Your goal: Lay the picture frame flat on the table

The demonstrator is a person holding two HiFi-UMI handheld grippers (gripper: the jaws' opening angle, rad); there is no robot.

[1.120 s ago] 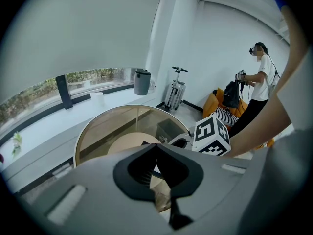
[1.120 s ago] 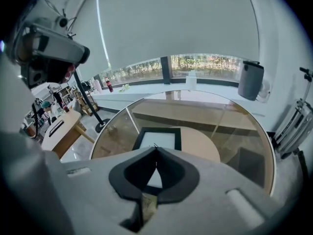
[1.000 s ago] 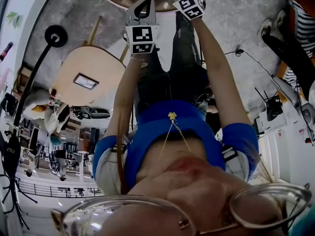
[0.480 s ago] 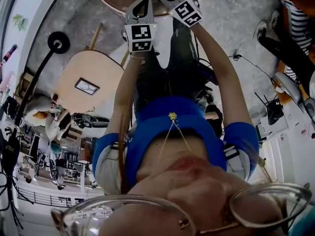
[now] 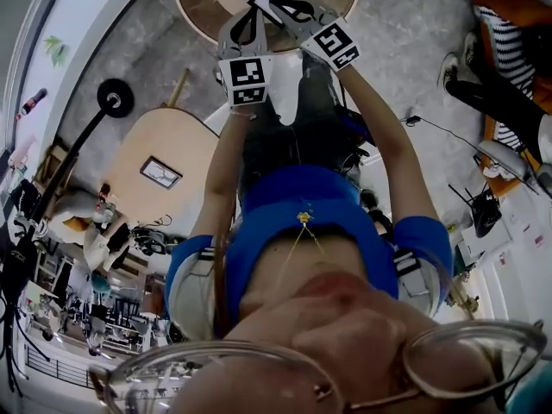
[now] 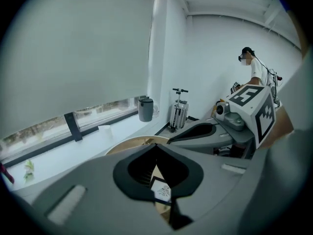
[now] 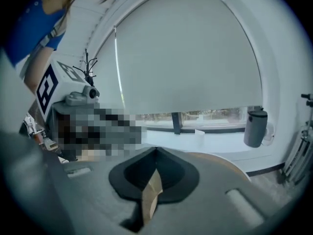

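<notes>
Left tool, right tool: jaws together.

1. A pale roller blind covers most of the window.
2. A grey canister and a white cup stand well apart on the sill.
3. A folded metal trolley stands upright by the white wall.
4. A black stand with a round base rests on the grey floor.
5. A black cable trails across the floor.
</notes>
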